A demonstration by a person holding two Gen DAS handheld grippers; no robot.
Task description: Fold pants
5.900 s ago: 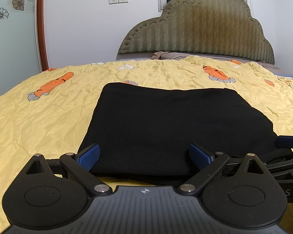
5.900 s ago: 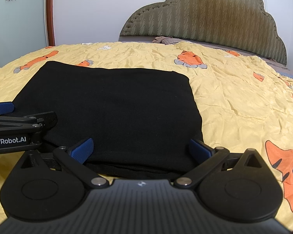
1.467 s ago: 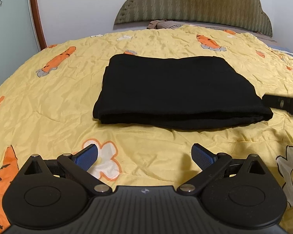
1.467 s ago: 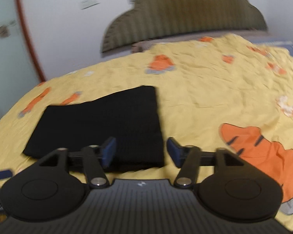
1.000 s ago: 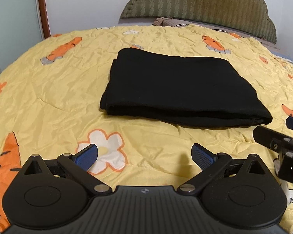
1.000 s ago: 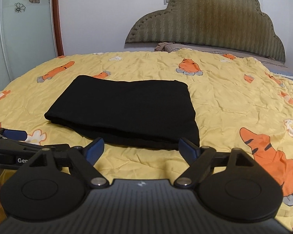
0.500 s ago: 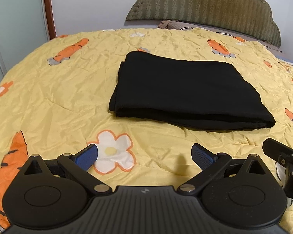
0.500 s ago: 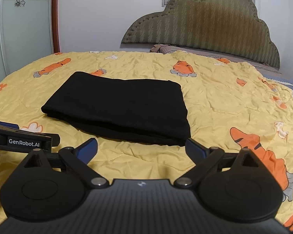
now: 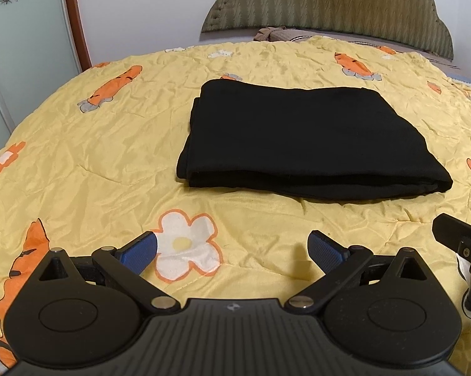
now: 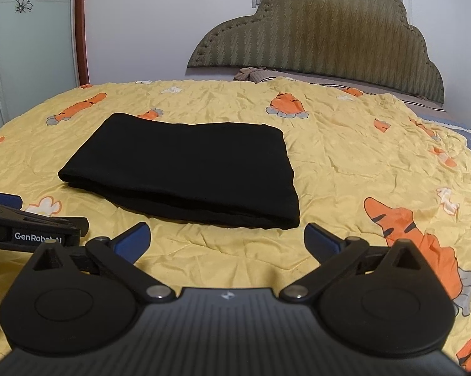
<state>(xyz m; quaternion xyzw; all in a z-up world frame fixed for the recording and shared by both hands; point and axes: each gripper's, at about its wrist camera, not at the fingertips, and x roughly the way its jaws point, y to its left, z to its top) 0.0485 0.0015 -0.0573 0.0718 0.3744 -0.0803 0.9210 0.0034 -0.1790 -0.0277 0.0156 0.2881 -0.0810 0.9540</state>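
Black pants [image 9: 301, 144] lie folded on the yellow quilt [image 9: 78, 144]. Both grippers, left [image 9: 232, 250] and right [image 10: 226, 238], sit wide and empty nearby. A bump could mess the neat stack.

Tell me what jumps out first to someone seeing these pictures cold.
The folded black pants lie as a neat rectangle in the middle of a wrinkled yellow quilt printed with orange carrots. Nearer the cameras, the left gripper and right gripper are both open and empty, short of the pants.
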